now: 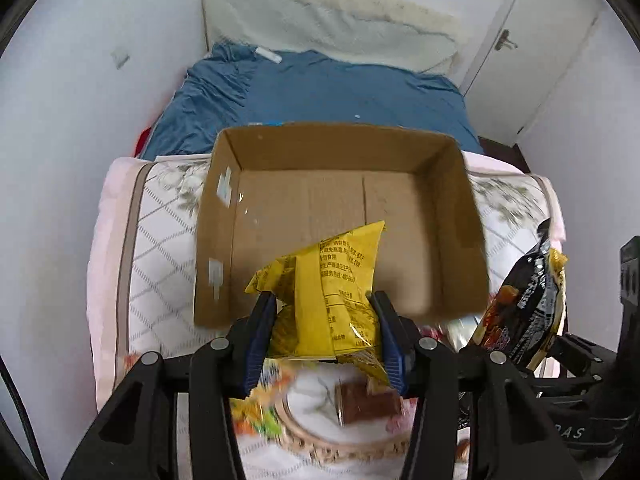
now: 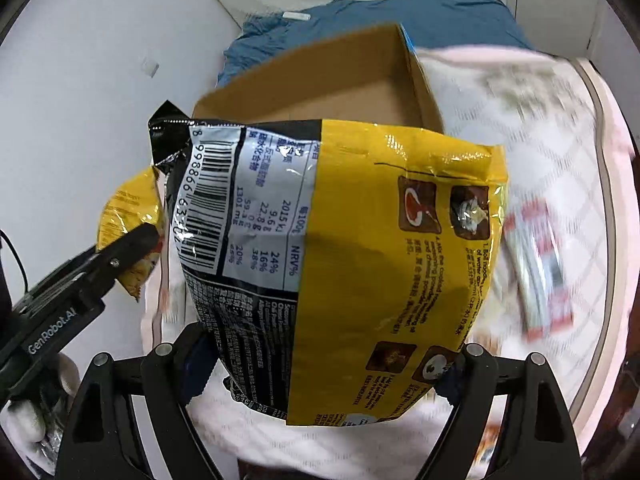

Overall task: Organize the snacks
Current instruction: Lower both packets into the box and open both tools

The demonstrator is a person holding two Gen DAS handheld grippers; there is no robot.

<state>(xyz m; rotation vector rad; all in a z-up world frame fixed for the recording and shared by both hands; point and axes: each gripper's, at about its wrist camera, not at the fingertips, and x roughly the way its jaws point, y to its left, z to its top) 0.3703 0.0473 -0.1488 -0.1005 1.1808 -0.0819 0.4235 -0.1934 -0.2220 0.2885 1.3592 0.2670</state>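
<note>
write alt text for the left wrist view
The left claw is shut on a crinkled yellow snack packet, held above an open, empty brown cardboard box on a white quilted mattress. At right, a black-and-yellow noodle bag hangs in the other claw.

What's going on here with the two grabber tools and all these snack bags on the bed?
A person is sorting snacks with a hand-held gripper in each hand. The left gripper is shut on a small yellow snack bag, and the right gripper clamps a bigger yellow and black noodle packet. Both bags hang in the air in front of an open cardboard box on the bed, which looks empty. More snacks, among them a brown packet, lie on the quilt.
</note>
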